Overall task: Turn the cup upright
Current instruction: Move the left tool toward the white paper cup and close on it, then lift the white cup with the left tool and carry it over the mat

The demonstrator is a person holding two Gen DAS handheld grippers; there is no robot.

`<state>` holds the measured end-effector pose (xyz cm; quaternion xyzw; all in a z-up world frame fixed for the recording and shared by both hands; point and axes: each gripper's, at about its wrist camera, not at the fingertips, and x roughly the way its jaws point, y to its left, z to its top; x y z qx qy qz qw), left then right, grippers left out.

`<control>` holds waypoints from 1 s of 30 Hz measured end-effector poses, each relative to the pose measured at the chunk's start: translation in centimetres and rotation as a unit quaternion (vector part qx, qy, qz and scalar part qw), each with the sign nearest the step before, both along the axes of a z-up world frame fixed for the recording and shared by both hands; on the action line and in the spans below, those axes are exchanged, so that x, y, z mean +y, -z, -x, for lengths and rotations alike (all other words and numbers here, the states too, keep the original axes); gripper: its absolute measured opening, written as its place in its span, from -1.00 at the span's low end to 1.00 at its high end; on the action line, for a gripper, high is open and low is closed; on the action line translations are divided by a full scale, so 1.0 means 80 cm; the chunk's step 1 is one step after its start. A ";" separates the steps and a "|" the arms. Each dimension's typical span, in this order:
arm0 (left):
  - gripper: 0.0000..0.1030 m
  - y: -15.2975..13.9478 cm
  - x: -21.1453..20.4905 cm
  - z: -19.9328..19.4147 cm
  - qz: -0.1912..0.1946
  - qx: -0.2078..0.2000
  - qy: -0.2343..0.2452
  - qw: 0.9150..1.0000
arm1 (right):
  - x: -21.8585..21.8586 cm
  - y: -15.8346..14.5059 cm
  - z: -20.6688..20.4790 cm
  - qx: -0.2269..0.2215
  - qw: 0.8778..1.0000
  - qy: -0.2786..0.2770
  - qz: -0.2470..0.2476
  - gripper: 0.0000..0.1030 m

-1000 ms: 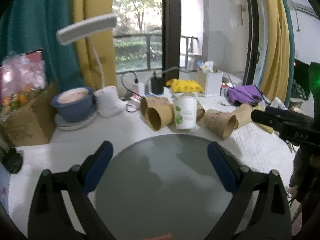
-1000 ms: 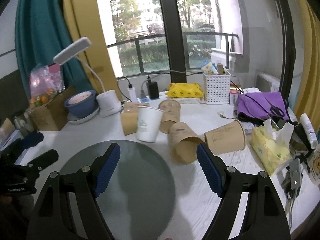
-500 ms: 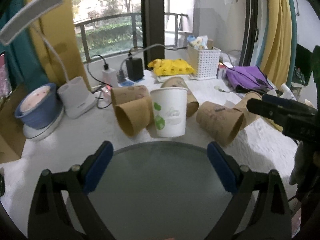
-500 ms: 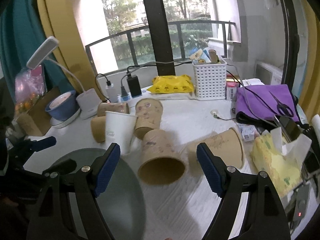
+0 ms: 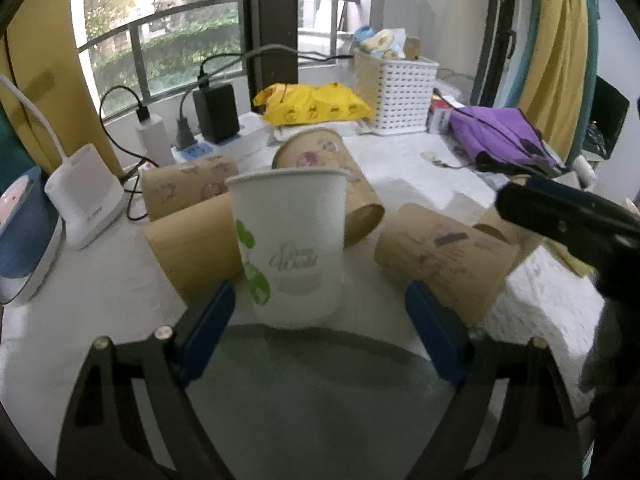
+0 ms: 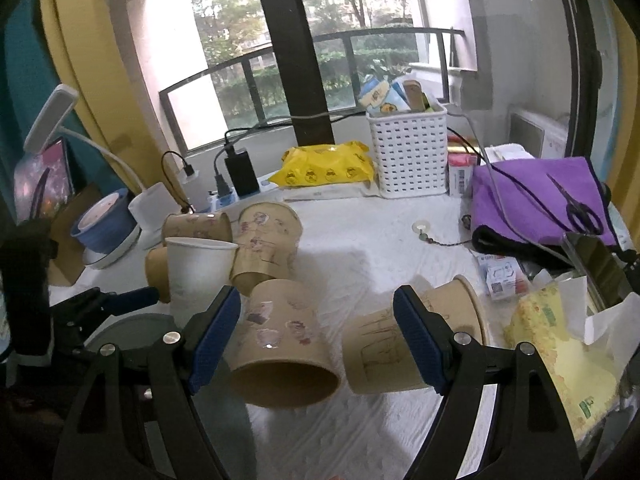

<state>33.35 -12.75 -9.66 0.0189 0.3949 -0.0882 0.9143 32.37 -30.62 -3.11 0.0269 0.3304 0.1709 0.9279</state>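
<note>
Both grippers have advanced, spread apart: left gripper (image 5: 316, 332) at white cup (image 5: 290, 246), right gripper (image 6: 318, 336) over brown cup (image 6: 282, 344)

Left tongs (image 5: 318, 312): jaws stood wide apart, holding nothing.
White cup (image 5: 289, 246): upright, mouth up, just ahead, between the blue pads (image 5: 208, 322).
Brown cups (image 5: 442, 258): lay on their sides either side of and behind the white cup.
Right tongs (image 5: 560, 216): dark, reaching in ahead to the right.
Tabletop (image 5: 92, 304): white; a grey round mat (image 5: 320, 392) lay beneath the left tongs.
</note>
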 end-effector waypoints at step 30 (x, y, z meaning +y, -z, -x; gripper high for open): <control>0.15 -0.028 0.026 0.070 0.036 -0.035 -0.012 0.999 | 0.026 -0.031 0.047 -0.027 1.000 -0.007 0.011 0.58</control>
